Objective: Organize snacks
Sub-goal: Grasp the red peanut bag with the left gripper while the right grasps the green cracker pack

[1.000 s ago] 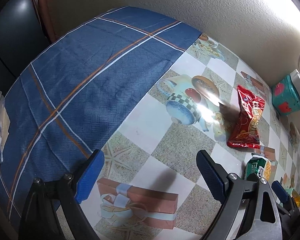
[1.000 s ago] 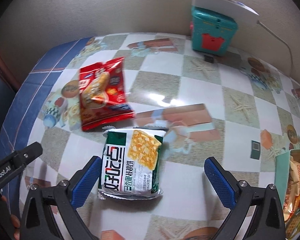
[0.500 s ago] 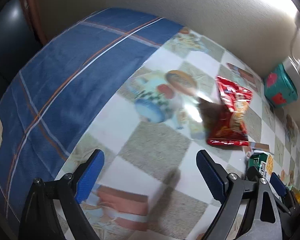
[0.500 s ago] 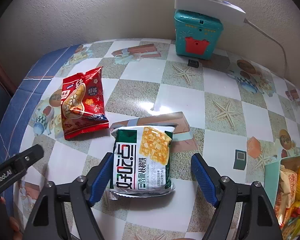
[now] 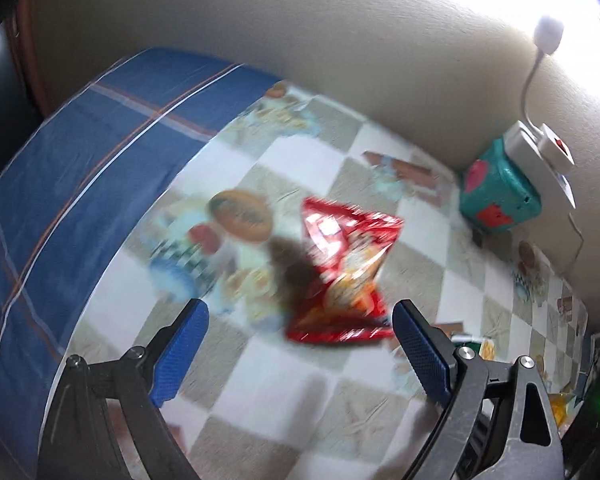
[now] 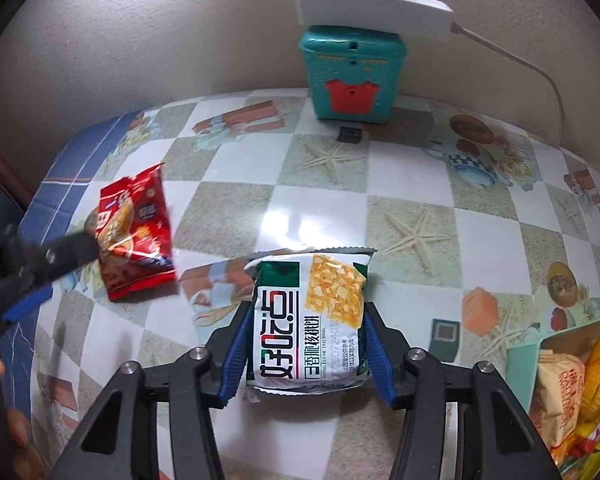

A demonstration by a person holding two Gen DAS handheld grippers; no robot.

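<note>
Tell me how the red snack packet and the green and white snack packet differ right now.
The green and white snack packet sits clamped between the right gripper pads; the red snack packet lies free ahead of the open left gripper. The red one looks crumpled, the green one smoother. Both rest on the checkered table.

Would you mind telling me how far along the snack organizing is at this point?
Done: several snack packs already sit in the container at the right edge. In hand: the right gripper is shut on the green-and-white cracker pack, which is not yet in the container. Left: the red snack bag lies loose on the table, with the left gripper open in front of it.
</note>
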